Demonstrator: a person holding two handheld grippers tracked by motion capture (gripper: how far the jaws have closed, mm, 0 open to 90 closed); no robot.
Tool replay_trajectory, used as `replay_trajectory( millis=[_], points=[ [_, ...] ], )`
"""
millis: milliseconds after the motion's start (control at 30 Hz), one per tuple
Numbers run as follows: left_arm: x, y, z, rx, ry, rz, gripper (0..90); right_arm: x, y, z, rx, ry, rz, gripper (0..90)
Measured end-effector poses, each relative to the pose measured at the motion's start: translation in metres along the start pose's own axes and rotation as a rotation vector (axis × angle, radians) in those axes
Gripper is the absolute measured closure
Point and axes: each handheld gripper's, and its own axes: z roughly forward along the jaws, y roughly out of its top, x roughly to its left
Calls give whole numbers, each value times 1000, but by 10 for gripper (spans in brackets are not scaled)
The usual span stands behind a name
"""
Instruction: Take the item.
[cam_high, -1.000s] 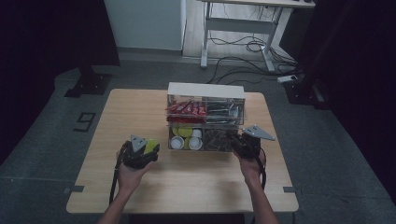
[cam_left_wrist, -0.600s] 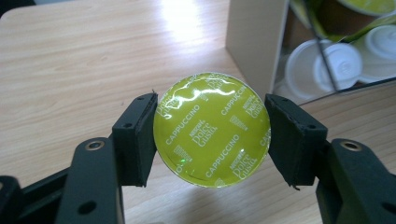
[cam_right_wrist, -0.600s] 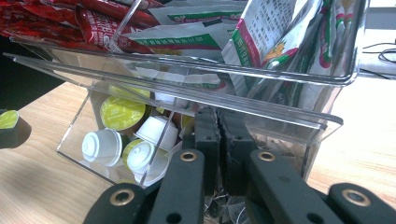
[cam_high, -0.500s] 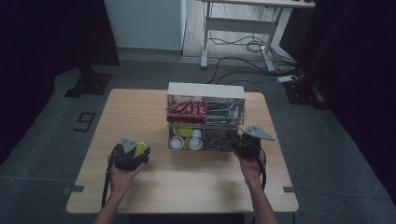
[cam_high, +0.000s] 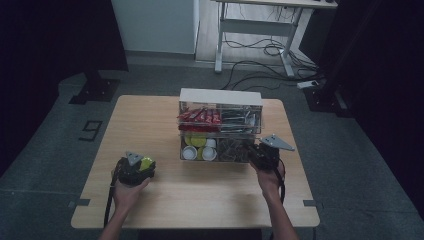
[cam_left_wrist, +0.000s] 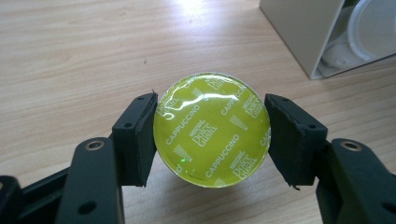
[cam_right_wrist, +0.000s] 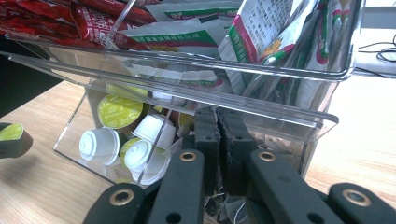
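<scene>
The left gripper (cam_left_wrist: 211, 135) holds a green coffee capsule (cam_left_wrist: 212, 128), its two jaws pressed against the capsule's left and right sides and its foil lid facing the camera. In the high view this gripper (cam_high: 146, 166) sits low over the wooden table (cam_high: 150, 120), near its left front, well apart from the clear organizer (cam_high: 220, 125) at the table's middle. The right gripper (cam_right_wrist: 218, 140), jaws closed together on nothing, rests at the organizer's lower right compartment, beside the white capsules (cam_right_wrist: 100, 144).
</scene>
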Motion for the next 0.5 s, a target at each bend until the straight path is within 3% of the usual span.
replay_trajectory(
  millis=[500],
  points=[
    [3,-9,12,46,9,-8,380,-1,-1,1,0,-2,3,858]
  ],
)
